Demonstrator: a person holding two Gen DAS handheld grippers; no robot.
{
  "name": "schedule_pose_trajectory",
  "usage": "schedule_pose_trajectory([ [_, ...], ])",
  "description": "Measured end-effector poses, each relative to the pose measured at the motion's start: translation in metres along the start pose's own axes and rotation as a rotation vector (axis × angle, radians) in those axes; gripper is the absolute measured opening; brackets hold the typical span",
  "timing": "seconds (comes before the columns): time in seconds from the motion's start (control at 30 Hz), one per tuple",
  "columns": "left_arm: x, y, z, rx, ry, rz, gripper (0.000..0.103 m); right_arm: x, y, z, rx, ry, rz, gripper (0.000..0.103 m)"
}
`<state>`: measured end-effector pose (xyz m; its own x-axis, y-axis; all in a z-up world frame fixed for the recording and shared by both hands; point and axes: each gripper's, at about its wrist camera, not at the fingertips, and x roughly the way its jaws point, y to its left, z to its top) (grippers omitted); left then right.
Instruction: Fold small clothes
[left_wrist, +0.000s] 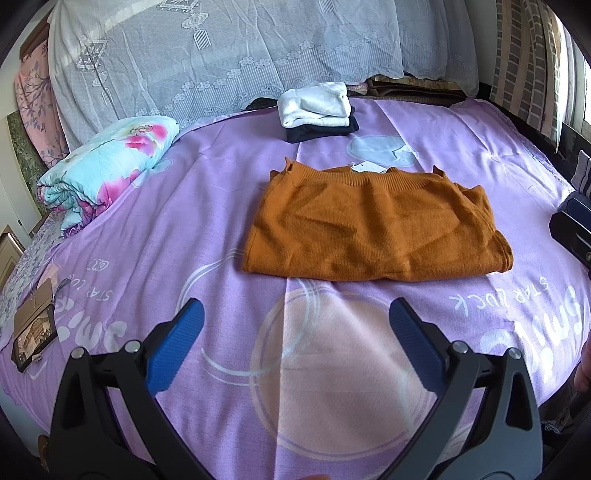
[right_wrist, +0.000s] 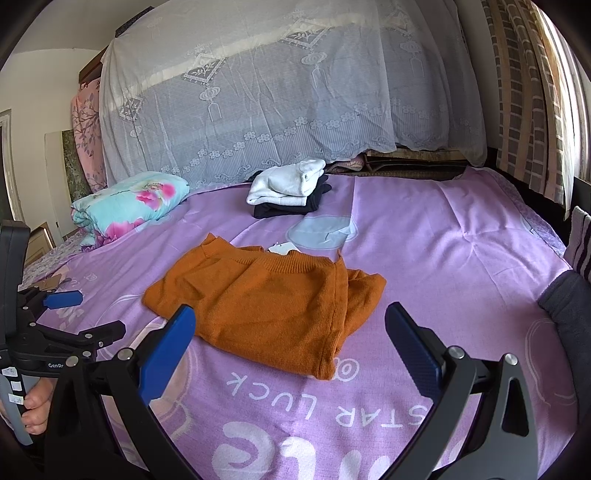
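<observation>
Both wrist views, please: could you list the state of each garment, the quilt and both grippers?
Orange sweater: partly folded, flat on bedsheet.
White garment: folded, atop dark garment.
Floral quilt: rolled.
Left gripper: open, empty.
Right gripper: open, empty.

The sweater (left_wrist: 376, 225) lies mid-bed on the bedspread (left_wrist: 166, 229). At its twelve o'clock, near the lace drape (left_wrist: 221, 62), sits a stack of folded clothes (left_wrist: 319, 110). At ten o'clock rests the rolled quilt (left_wrist: 107, 166); at eight o'clock, a phone (left_wrist: 33, 338) by the edge.
</observation>
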<state>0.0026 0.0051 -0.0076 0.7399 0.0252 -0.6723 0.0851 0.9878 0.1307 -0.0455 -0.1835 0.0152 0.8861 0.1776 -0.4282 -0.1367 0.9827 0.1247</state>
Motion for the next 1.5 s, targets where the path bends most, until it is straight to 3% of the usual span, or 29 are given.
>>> schedule_pose_trajectory([
  [0.7,0.010,-0.003,-0.008,0.003,0.011,0.016,0.101,0.010,-0.002,-0.010,0.000,0.027,-0.001,0.102],
  [0.93,0.068,0.033,0.013,-0.059,0.139,-0.010,0.101,0.068,-0.019,-0.005,0.001,0.153,0.003,0.102],
  [1.13,0.125,0.046,0.057,-0.050,0.176,0.021,0.101,0.126,-0.035,0.016,0.035,0.212,0.039,0.102],
  [1.27,0.161,0.051,0.087,-0.092,0.206,-0.053,0.101,0.175,-0.045,0.031,0.035,0.273,-0.013,0.100],
  [1.3,0.171,0.051,0.091,-0.107,0.223,-0.069,0.099,0.189,-0.049,0.031,0.049,0.303,-0.016,0.097],
  [1.33,0.179,0.052,0.093,-0.114,0.233,-0.075,0.095,0.198,-0.052,0.030,0.059,0.323,-0.008,0.081],
  [1.37,0.185,0.050,0.093,-0.117,0.243,-0.097,0.078,0.207,-0.054,0.027,0.072,0.354,0.009,0.058],
  [1.4,0.188,0.049,0.094,-0.119,0.249,-0.126,0.052,0.213,-0.057,0.023,0.087,0.382,0.028,0.044],
  [1.47,0.188,0.050,0.092,-0.135,0.249,-0.216,0.032,0.211,-0.061,0.022,0.140,0.386,0.096,0.017],
  [1.5,0.179,0.049,0.091,-0.116,0.221,-0.191,0.018,0.204,-0.060,0.022,0.139,0.374,0.102,0.010],
])
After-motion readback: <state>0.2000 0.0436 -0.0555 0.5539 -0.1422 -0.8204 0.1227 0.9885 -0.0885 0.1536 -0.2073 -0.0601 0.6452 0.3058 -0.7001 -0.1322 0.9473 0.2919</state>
